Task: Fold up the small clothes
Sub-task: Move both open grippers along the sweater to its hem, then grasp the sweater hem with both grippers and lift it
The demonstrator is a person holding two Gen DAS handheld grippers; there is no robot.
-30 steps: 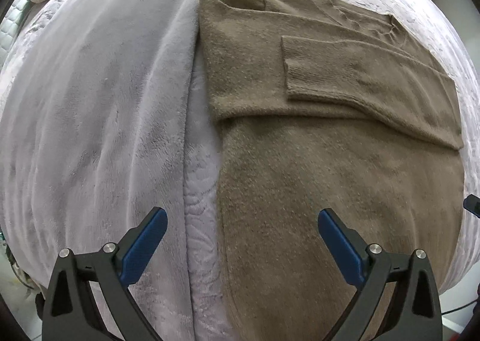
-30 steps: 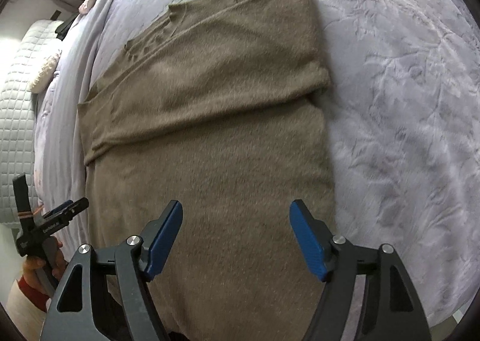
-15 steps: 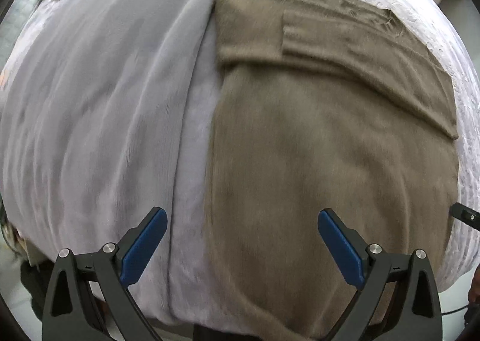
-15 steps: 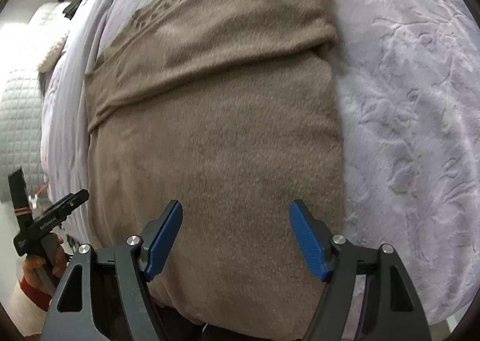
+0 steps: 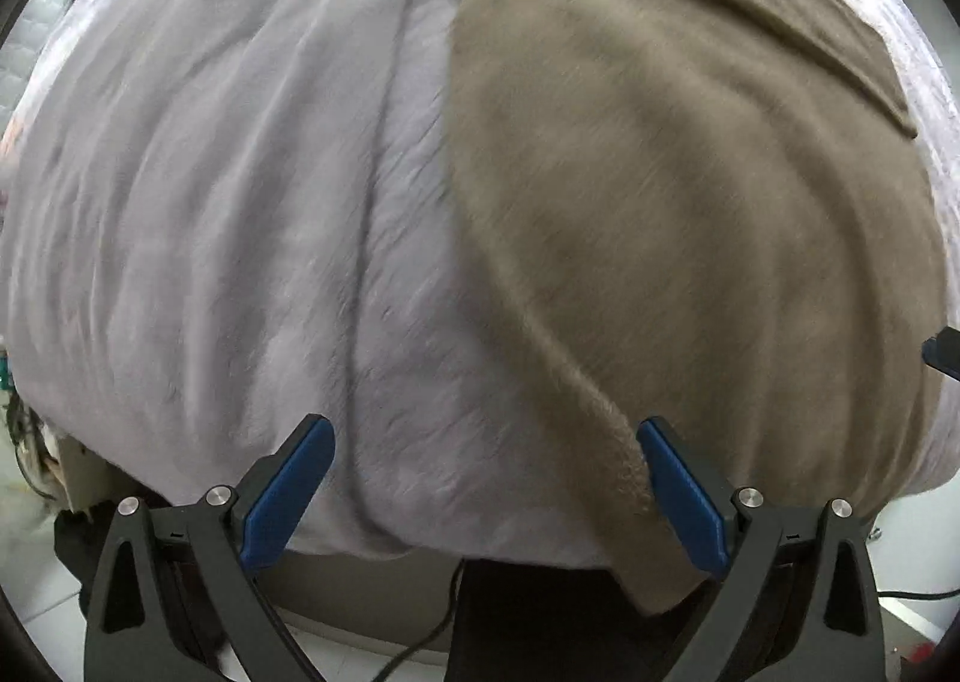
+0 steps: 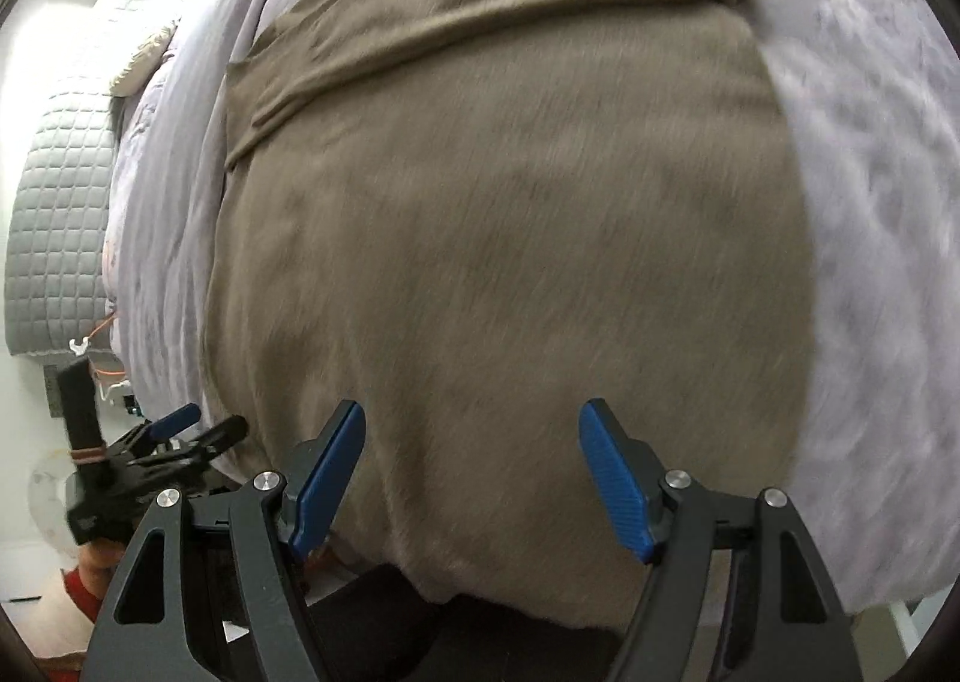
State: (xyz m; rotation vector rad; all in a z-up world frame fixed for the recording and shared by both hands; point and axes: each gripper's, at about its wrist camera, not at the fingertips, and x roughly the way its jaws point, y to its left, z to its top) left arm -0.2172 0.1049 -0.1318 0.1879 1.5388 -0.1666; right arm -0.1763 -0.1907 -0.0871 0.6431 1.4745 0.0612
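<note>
An olive-brown knit sweater (image 5: 690, 214) lies flat on the bed with its sleeves folded across the chest at the far end. Its hem hangs over the near bed edge. My left gripper (image 5: 483, 487) is open and empty, low at the bed edge, with the sweater's left hem corner by its right finger. My right gripper (image 6: 474, 478) is open and empty, over the sweater's (image 6: 510, 238) hem near the middle. The left gripper (image 6: 180, 430) also shows at the left of the right wrist view.
The bed is covered by a pale lilac embossed quilt (image 6: 870, 202) and a smooth grey-lilac blanket (image 5: 210, 190) left of the sweater. A quilted grey headboard (image 6: 60, 214) and a pillow (image 6: 144, 58) lie at far left. The floor and a cable (image 5: 414, 652) lie below the bed edge.
Both grippers have drawn back and down toward the near bed edge, from above the sweater's middle to its hem. Both stay open. The sweater has not moved.
</note>
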